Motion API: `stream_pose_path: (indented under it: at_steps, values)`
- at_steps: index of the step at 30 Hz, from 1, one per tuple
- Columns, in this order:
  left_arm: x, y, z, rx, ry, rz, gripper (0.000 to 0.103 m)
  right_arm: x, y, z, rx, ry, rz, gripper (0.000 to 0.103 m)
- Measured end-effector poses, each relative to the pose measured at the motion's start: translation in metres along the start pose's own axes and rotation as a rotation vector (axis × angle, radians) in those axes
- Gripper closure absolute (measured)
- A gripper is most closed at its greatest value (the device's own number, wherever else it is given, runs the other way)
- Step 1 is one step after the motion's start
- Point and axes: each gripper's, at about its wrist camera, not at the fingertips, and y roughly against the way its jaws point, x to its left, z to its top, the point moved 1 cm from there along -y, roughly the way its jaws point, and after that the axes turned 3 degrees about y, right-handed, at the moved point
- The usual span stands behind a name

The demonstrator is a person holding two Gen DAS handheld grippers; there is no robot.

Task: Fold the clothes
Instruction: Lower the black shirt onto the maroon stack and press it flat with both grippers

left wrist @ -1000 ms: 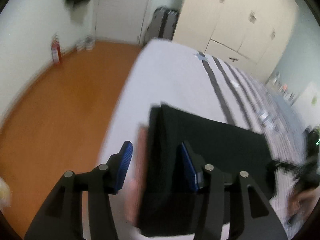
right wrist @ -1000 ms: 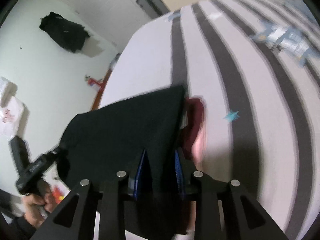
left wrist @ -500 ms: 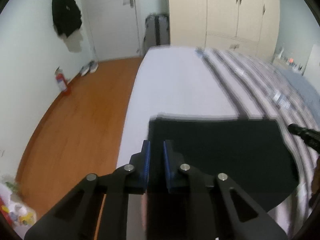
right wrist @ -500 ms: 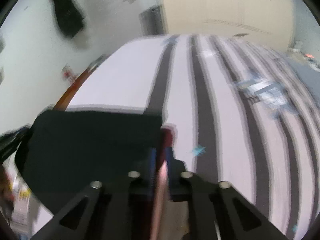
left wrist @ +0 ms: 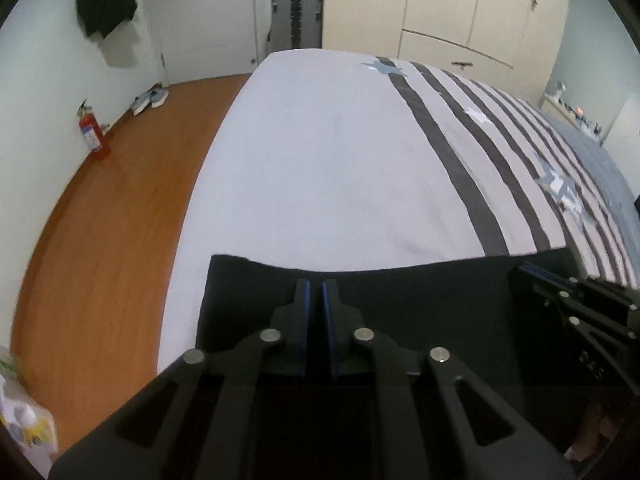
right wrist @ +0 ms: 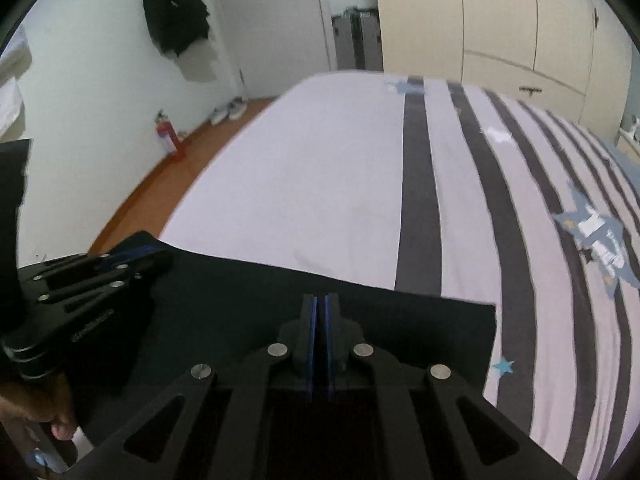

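A black garment (left wrist: 420,300) lies flat across the near end of the bed (left wrist: 320,160), its straight far edge toward the room. My left gripper (left wrist: 315,286) hovers over the garment's left part, jaws closing to a thin slit, and I see no cloth pinched between the pads. In the right wrist view, the same garment (right wrist: 240,292) spreads under my right gripper (right wrist: 320,300), which is also closing to a slit with nothing visibly caught. Each gripper shows in the other's view: the right gripper (left wrist: 528,270) and the left gripper (right wrist: 136,250), the latter held by a hand (right wrist: 52,412).
The bed cover is plain white on the left and grey-striped (left wrist: 472,184) with star patches on the right. A wood floor (left wrist: 112,220) runs along the left, with a red fire extinguisher (left wrist: 94,136) and shoes (left wrist: 150,100). A suitcase (left wrist: 296,20) and wardrobe (left wrist: 460,8) stand beyond.
Both grippers had the black cloth between parted jaws a second ago. Now the jaws have come together, the cloth lies flat on the bed, and both grippers have drawn back over it.
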Motion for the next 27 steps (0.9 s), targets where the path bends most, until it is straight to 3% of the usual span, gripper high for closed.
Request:
stream_pose_path:
  at_steps: [8,14,18,20,24,27]
  values:
    - [0.031,0.009,-0.004,-0.024,0.051,0.032,0.101,-0.049,0.005,-0.004,-0.035,-0.078,-0.057,0.103]
    - [0.041,0.005,-0.014,-0.012,0.045,0.037,0.101,-0.052,-0.004,-0.008,-0.026,-0.057,-0.053,0.103]
    - [0.056,0.026,-0.008,-0.064,0.129,0.034,0.101,-0.074,0.010,-0.001,-0.060,-0.158,-0.072,0.100]
    - [0.047,0.050,-0.017,-0.112,0.102,-0.009,0.101,-0.079,0.028,-0.003,-0.092,-0.184,-0.053,0.101]
    - [0.019,0.097,-0.040,-0.194,0.012,-0.119,0.101,-0.053,0.073,-0.025,-0.167,-0.115,0.013,0.101]
    - [-0.001,0.108,-0.064,-0.193,-0.029,-0.180,0.101,-0.021,0.096,-0.050,-0.185,-0.073,0.071,0.101]
